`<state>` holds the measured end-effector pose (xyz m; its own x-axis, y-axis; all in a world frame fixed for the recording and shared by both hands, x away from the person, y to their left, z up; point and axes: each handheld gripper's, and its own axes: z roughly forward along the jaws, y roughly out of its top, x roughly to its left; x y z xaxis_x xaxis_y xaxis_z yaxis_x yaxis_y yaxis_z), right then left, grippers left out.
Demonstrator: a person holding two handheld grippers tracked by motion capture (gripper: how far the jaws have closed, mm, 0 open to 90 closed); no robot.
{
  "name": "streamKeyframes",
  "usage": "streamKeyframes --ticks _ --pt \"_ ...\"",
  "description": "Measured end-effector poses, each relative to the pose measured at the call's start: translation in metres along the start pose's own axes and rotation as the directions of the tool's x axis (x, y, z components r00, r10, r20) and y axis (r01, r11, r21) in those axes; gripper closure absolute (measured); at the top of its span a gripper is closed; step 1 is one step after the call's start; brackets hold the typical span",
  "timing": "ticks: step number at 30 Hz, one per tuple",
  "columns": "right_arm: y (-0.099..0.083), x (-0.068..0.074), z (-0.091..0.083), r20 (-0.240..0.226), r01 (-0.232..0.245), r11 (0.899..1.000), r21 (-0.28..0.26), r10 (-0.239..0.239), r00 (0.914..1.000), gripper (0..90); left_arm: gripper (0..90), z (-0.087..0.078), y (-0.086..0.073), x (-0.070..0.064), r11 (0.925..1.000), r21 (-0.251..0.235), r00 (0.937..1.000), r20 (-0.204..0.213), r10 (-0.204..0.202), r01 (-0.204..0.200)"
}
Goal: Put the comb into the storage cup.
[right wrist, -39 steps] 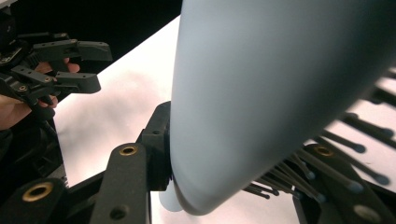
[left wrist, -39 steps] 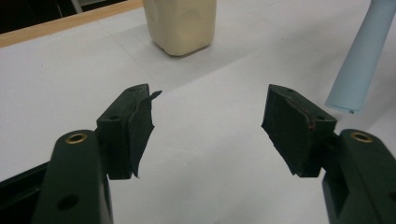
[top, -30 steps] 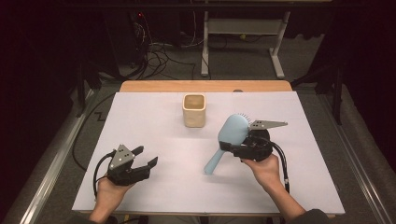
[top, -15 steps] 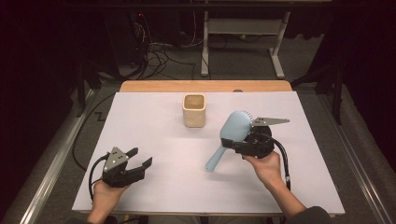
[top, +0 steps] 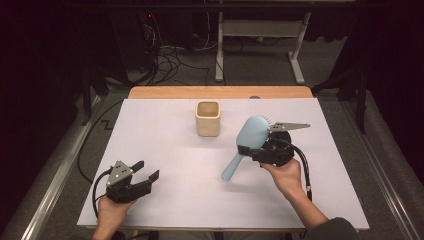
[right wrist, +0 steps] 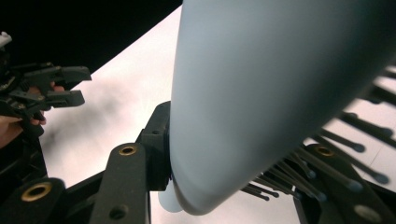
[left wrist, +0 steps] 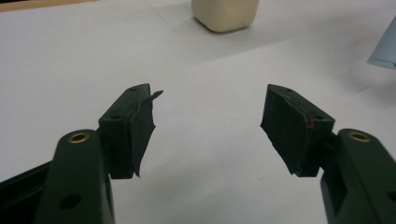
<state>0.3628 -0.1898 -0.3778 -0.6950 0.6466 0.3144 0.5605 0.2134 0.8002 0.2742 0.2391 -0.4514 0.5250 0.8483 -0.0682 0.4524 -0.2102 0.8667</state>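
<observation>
Right gripper [top: 250, 151] clamps the blue hairbrush [top: 247, 140] beside the cup [top: 208, 118]; gripped near its head, it might pivot loose.

So there's a cream square cup [top: 208, 118] standing upright near the far edge of the white table [top: 165, 150], about mid-width, open top facing up. A wooden strip [top: 220, 92] runs along that far edge. Behind the table, tangled black cables [top: 170, 60] lie on the grey floor beside a white metal stand [top: 257, 45].
</observation>
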Motion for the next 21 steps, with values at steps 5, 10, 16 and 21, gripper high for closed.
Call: streamKeyframes --ticks 5,10,16,21 --pt "0.003 -0.003 0.003 -0.005 -0.009 1.000 -0.006 0.009 0.9999 53.9 34.7 0.000 -0.003 0.002 1.0000 0.003 1.0000 -0.004 -0.005 0.005" --pt "0.005 -0.006 0.006 -0.002 -0.013 1.000 -0.006 0.013 0.9999 53.8 34.7 -0.001 -0.006 0.005 0.9997 0.004 0.9997 -0.005 -0.022 0.022" --pt "0.017 -0.008 0.005 0.014 -0.011 1.000 -0.010 0.011 0.9998 53.8 35.3 -0.003 -0.010 0.005 0.9996 -0.007 0.9996 0.007 -0.029 0.029" --pt "0.027 -0.008 0.004 0.024 -0.003 1.000 -0.016 0.003 0.9997 53.8 35.3 -0.003 -0.010 0.005 0.9997 -0.006 0.9997 0.008 -0.025 0.025"
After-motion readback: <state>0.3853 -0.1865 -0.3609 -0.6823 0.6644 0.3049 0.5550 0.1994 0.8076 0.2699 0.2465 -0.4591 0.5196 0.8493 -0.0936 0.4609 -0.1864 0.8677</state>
